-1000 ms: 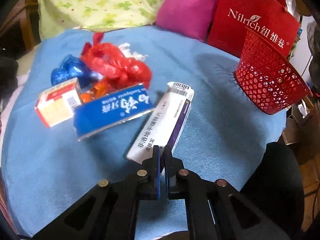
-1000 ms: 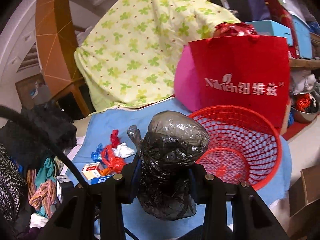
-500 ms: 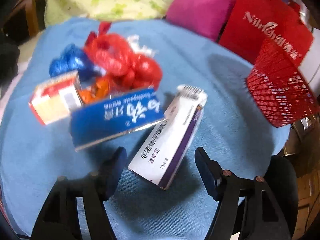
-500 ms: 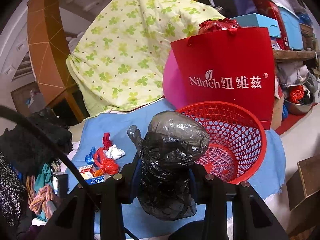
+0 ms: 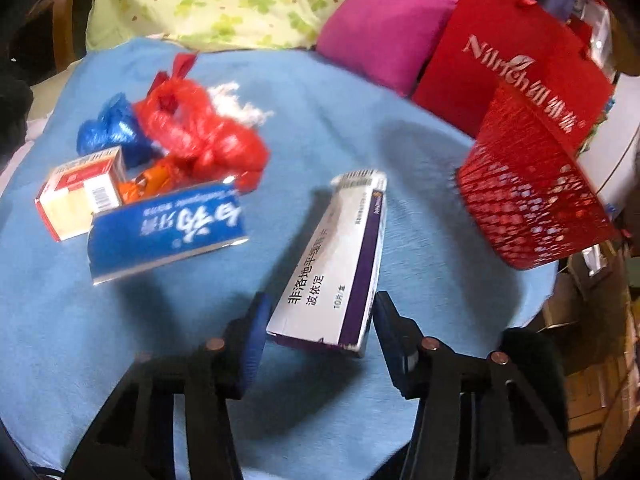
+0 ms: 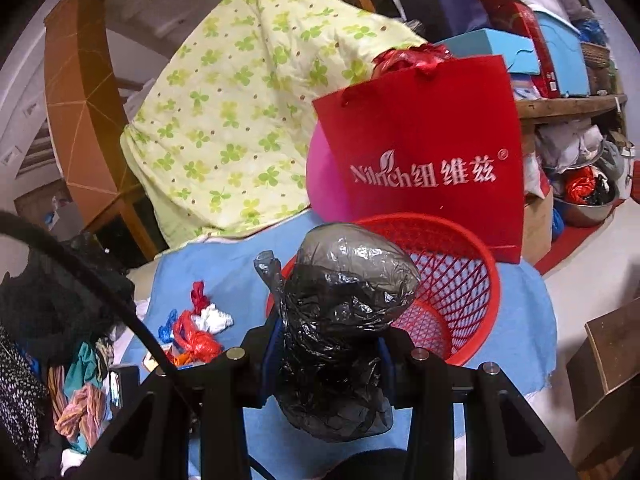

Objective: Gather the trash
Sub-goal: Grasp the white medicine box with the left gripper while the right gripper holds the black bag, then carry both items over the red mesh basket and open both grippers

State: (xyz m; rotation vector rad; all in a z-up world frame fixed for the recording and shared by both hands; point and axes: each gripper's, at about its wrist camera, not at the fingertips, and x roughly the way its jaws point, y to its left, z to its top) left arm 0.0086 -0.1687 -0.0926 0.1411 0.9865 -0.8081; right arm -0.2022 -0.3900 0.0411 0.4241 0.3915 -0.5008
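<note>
In the left wrist view a white and purple medicine box [image 5: 334, 264] lies on the blue cloth [image 5: 360, 120]. My left gripper [image 5: 320, 320] is open, its jaws on either side of the box's near end. My right gripper [image 6: 328, 352] is shut on a crumpled black plastic bag [image 6: 340, 320] and holds it above the near rim of the red mesh basket [image 6: 460, 280]. The basket also shows in the left wrist view [image 5: 532, 184], at the right.
On the cloth's left lie a blue box [image 5: 168, 228], a small red and white box [image 5: 80, 192], red bags [image 5: 200, 136], a blue bag [image 5: 108, 130] and white paper [image 5: 240, 104]. A red Nilrich bag [image 6: 424, 160] and a pink cushion [image 5: 384, 28] stand behind.
My left gripper has opened from shut and moved forward around the near end of the medicine box. My right gripper has carried the black bag closer over the basket.
</note>
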